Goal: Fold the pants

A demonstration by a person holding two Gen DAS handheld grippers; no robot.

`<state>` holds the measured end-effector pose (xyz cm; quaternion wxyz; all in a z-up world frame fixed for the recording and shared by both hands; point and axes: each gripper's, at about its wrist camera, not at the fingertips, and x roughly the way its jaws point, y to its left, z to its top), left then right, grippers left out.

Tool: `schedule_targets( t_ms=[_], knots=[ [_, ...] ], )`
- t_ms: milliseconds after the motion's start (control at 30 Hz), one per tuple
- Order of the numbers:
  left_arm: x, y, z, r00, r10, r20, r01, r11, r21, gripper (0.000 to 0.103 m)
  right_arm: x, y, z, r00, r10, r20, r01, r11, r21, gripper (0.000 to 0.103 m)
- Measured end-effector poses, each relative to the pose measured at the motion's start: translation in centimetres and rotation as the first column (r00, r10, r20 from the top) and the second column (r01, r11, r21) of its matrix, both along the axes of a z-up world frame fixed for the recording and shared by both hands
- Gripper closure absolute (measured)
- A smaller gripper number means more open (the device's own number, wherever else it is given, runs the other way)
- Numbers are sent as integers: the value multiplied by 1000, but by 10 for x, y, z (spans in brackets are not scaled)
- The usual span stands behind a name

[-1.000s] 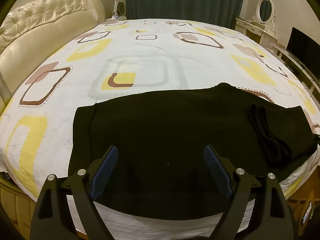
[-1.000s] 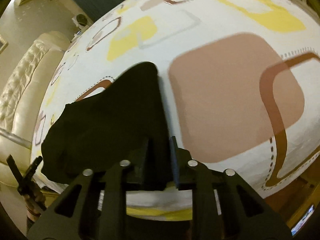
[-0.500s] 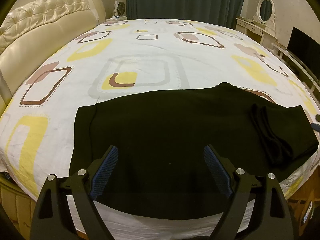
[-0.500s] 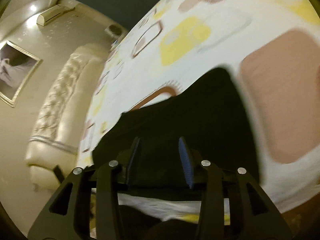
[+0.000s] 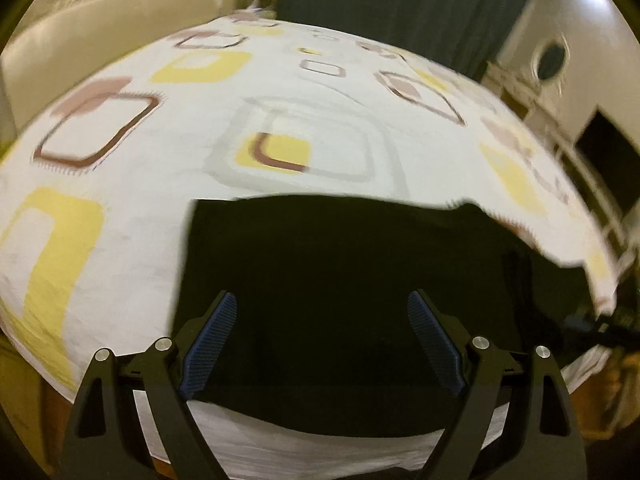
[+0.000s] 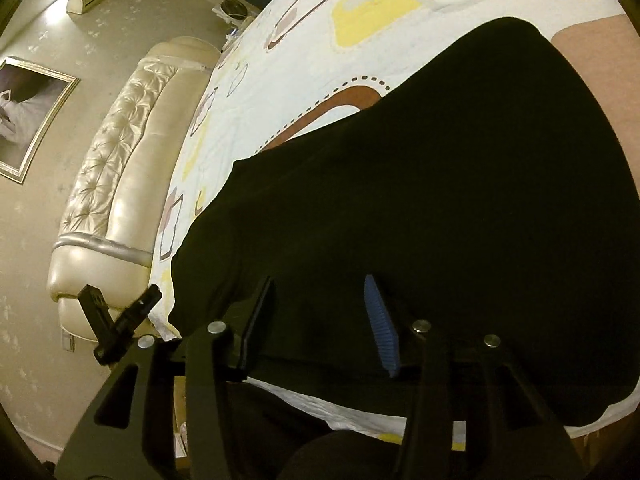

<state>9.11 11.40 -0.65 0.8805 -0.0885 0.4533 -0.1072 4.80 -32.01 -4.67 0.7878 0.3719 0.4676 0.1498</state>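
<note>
Pants: black pants (image 5: 340, 280) lie flat on the patterned bedspread (image 5: 120, 200), filling the lower middle of the left view.
Left gripper: left gripper (image 5: 322, 322) is spread wide above the cloth, holding nothing.
Right gripper: right gripper (image 6: 320, 308) is parted at the bottom, empty, over the pants.
Headboard: cream headboard (image 6: 120, 160), left side of the right view.
</note>
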Motion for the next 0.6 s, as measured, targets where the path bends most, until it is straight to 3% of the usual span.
schedule_targets(
  t_ms=[100, 267, 433, 600],
  knots=[
    [14, 54, -12, 997, 56, -61, -62, 992, -110, 17, 0, 2, -1, 1000, 2, 5, -2, 1000, 0, 52],
    [35, 102, -50, 978, 47, -204, -98, 963, -252, 18, -1, 3, 0, 1000, 4, 15, -4, 1000, 1, 46],
    [42, 86, -56, 983, -43, -179, -5, 966, -260, 18, -1, 6, 1, 1000, 0, 19, 0, 1000, -5, 42],
    [50, 61, -61, 977, -129, -169, 78, 957, -279, 26, -1, 8, 4, 1000, 4, 28, -3, 1000, -13, 37]
  ],
)
